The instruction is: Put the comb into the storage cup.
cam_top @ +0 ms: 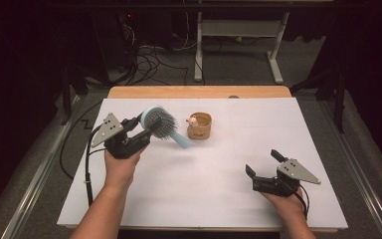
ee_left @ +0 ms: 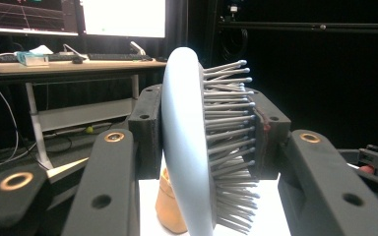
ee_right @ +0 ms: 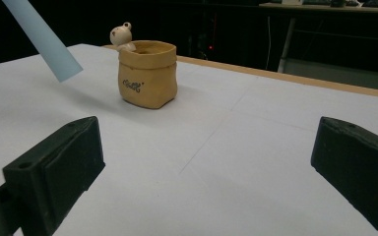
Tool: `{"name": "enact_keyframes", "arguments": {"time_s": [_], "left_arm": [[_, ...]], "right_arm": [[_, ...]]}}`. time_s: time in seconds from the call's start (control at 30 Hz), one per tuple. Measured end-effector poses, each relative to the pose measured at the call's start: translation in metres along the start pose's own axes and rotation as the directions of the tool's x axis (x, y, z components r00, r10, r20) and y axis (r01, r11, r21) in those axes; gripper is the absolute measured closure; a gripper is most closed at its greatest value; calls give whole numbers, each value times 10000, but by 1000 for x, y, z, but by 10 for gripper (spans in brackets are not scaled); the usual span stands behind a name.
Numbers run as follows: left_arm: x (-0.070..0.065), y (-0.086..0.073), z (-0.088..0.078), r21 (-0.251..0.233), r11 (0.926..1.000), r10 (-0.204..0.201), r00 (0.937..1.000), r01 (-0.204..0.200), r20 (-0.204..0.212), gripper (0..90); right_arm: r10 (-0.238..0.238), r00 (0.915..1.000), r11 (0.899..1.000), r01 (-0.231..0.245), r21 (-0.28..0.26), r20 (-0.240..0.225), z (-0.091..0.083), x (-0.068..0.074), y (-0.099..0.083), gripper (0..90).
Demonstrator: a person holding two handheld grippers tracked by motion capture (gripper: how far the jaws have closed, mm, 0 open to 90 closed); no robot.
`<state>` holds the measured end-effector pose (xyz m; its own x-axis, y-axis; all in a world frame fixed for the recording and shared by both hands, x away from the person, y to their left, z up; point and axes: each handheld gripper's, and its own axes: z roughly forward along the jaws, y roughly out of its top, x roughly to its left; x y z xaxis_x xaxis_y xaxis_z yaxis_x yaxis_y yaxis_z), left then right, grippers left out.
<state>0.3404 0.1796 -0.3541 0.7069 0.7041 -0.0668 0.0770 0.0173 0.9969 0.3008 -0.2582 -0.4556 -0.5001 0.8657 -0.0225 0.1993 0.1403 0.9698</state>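
A light blue hairbrush (cam_top: 160,124) with grey bristles is held above the white table, its handle (cam_top: 181,141) slanting down to the right. My left gripper (cam_top: 146,127) is shut on the brush head; in the left gripper view the jaws clamp the brush head (ee_left: 189,142) from both sides. A tan sack-shaped pot (cam_top: 199,126) with a small bear figure on its rim stands just right of the brush and appears as the pot (ee_right: 147,73) in the right gripper view, beside the handle's tip (ee_right: 42,37). My right gripper (cam_top: 263,163) rests open near the front right, with nothing between its fingers.
A white sheet (cam_top: 204,199) covers the table, with a wooden edge (cam_top: 199,92) at the back. Desk legs and cables (cam_top: 154,55) lie on the floor beyond. Black curtains surround the area.
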Motion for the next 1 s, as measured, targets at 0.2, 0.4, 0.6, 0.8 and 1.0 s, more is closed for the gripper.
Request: {"name": "enact_keyframes", "arguments": {"time_s": [0.2, 0.4, 0.6, 0.8, 1.0], "left_arm": [[0, 3, 7, -76, 9999, -103, 9999, 104, 39, 572], [0, 7, 13, -72, 9998, -180, 9998, 181, 108, 572], [-2, 16, 16, -195, 9998, -87, 9999, 89, 117, 572], [-4, 24, 20, -281, 9996, 5, 9999, 0, 164, 572], [-5, 29, 26, -399, 9992, -23, 9997, 33, 240, 571]], "right_arm": [[88, 10000, 10000, -88, 24, -26, 0, -1, 0, 0], [197, 9998, 9998, -197, 27, -32, 0, -1, 0, 1], [159, 9999, 9999, -159, 24, -68, 0, -1, 0, 1], [151, 9997, 9999, -151, 9, -176, 0, -1, 1, 1], [228, 9994, 9997, -225, 135, -269, 1, -1, 0, 2]]}}
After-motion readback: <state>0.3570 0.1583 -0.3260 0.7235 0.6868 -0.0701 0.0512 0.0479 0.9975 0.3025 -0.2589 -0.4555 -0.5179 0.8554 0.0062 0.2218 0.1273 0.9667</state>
